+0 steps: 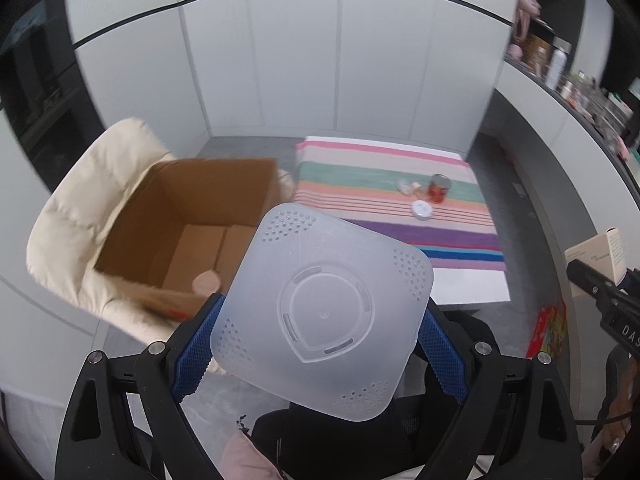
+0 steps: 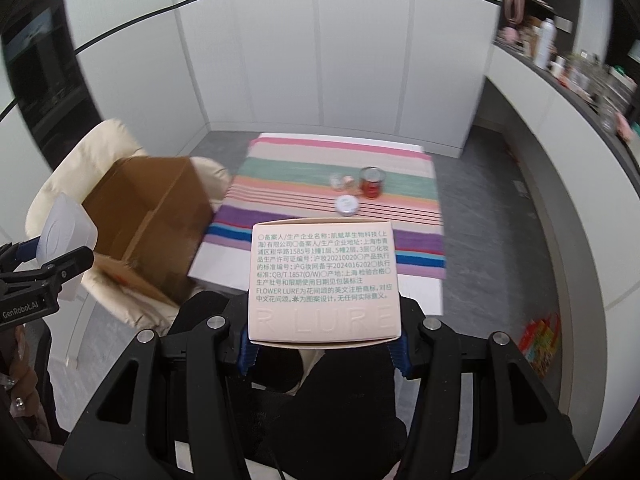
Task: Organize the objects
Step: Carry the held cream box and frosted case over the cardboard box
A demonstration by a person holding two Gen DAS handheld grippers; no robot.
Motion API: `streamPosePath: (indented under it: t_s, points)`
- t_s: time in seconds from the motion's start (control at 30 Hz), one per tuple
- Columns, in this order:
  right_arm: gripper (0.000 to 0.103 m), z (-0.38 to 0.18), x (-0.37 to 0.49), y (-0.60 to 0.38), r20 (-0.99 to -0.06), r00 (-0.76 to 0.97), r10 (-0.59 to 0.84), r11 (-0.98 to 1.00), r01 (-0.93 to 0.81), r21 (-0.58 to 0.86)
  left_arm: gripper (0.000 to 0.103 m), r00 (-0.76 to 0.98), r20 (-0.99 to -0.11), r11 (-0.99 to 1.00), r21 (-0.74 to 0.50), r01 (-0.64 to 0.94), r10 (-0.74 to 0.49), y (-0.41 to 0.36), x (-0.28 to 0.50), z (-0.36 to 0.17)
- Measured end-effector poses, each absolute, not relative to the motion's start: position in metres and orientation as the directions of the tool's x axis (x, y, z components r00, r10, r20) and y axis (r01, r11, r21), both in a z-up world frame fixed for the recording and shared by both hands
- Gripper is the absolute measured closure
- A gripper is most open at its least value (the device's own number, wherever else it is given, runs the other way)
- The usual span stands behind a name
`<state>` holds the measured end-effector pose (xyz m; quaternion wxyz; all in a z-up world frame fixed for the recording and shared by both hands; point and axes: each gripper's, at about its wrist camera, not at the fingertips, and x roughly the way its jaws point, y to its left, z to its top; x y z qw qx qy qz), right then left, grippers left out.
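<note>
A low table (image 2: 424,300) carries a striped cloth (image 2: 320,160) in pink, green, orange, purple and blue bands. Left of it, an open cardboard box (image 1: 188,216) sits tilted on a cream padded chair (image 1: 72,216), with a small round pinkish thing (image 1: 206,282) on its floor.

The left gripper (image 1: 320,344) holds a frosted plastic container (image 1: 324,312), rounded-square and turned bottom toward the camera, its blue pads (image 1: 196,356) spread wide and pressed against 2 opposite sides. The container hangs in the air just right of the box opening.

The right gripper (image 2: 322,350) is clamped, at a narrower spread, on a pale pink carton (image 2: 324,280) printed with green text, held above the near edge of the table.

On the cloth stand 1 red can (image 2: 372,184), 1 round white lid (image 2: 346,205) near it, and some small clear pieces (image 2: 342,181) too blurred to identify.
</note>
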<state>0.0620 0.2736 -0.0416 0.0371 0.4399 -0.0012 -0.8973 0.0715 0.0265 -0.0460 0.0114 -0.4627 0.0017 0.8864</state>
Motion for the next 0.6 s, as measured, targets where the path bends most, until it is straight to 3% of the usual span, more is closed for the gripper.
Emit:
streamPosePath:
  t_s: [0.6]
  points:
    - [0.049, -0.077, 0.041, 0.093, -0.828, -0.470, -0.305, -0.870, 0.491, 0.042, 0.011, -0.518, -0.845, -0.957, -0.027, 0.287, -0.131, -0.110, 0.118, -0.067]
